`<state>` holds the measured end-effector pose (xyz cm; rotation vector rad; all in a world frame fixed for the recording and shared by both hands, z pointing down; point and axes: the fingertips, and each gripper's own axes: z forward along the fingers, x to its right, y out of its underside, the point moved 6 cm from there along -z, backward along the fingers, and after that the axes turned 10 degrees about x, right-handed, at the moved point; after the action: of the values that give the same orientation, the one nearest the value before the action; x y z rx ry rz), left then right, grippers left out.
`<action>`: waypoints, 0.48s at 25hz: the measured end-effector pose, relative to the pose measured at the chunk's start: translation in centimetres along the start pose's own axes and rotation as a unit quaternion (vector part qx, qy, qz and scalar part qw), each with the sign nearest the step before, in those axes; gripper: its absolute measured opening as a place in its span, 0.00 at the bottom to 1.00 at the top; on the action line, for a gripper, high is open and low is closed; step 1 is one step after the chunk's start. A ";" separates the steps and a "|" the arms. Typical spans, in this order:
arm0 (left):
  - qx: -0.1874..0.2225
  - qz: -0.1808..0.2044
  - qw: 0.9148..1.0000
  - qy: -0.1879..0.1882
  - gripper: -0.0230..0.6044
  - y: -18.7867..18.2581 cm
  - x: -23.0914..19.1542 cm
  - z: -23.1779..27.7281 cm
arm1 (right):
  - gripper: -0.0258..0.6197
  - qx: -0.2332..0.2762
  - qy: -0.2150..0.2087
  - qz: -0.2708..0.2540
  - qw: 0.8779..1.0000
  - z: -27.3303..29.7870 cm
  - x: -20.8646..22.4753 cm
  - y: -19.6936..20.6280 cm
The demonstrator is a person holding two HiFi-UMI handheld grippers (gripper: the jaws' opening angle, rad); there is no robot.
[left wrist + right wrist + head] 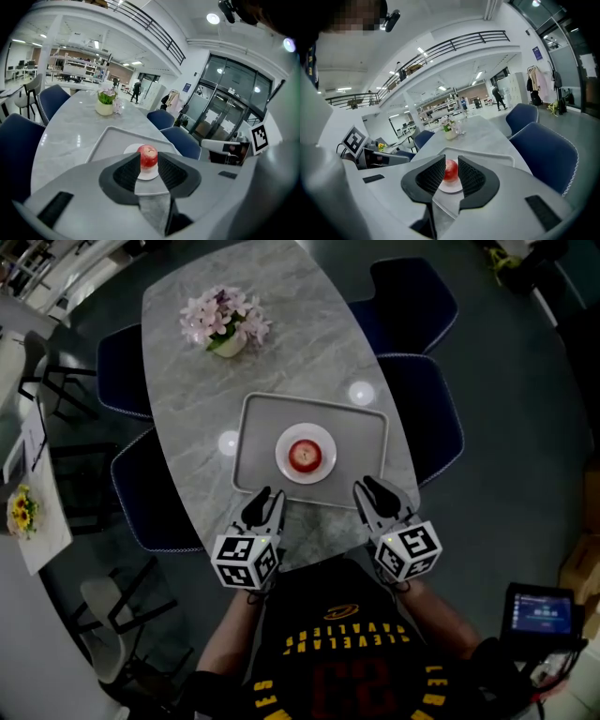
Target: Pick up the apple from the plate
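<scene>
A red apple [303, 456] rests on a small white plate [325, 441] in the middle of a grey tray [262, 427] on the marble table [187, 362]. My left gripper [265, 499] hovers at the tray's near left corner and my right gripper [371, 489] at its near right corner, both short of the plate. In the left gripper view the apple [149, 156] shows beyond the gap of the left gripper [146, 157], untouched. The right gripper [451, 162] frames the apple [450, 169] the same way. Both stand open with nothing held.
A pot of pink flowers [225, 324] stands at the table's far end. Dark blue chairs [427, 409] flank the table on both sides. The table's near edge lies just under the grippers. A side table with yellow flowers [23, 512] is at the left.
</scene>
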<state>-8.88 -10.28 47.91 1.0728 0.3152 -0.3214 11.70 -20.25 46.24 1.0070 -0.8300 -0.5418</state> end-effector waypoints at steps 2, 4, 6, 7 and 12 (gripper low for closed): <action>-0.015 -0.012 1.000 0.000 0.20 0.2 -1.0 1.1 | 0.15 -0.017 0.000 0.005 1.000 1.3 0.5 0.7; -0.026 -0.020 0.999 -0.002 0.20 0.2 -1.5 1.2 | 0.15 -0.029 0.007 0.005 1.000 1.6 0.5 1.0; -0.039 -0.025 0.999 -0.004 0.20 0.2 -1.9 1.3 | 0.15 -0.041 0.016 0.006 0.999 1.6 0.4 1.2; -0.046 -0.029 0.999 -0.003 0.20 0.3 -2.1 1.3 | 0.15 -0.046 0.021 0.009 0.999 1.7 0.4 1.4; -0.076 -0.060 0.995 0.000 0.20 1.0 -3.0 1.8 | 0.15 -0.071 0.038 0.033 0.996 2.0 0.6 2.3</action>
<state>-11.05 -11.18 50.73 0.9061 0.3994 -0.3990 10.45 -20.67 49.08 0.8616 -0.7449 -0.4961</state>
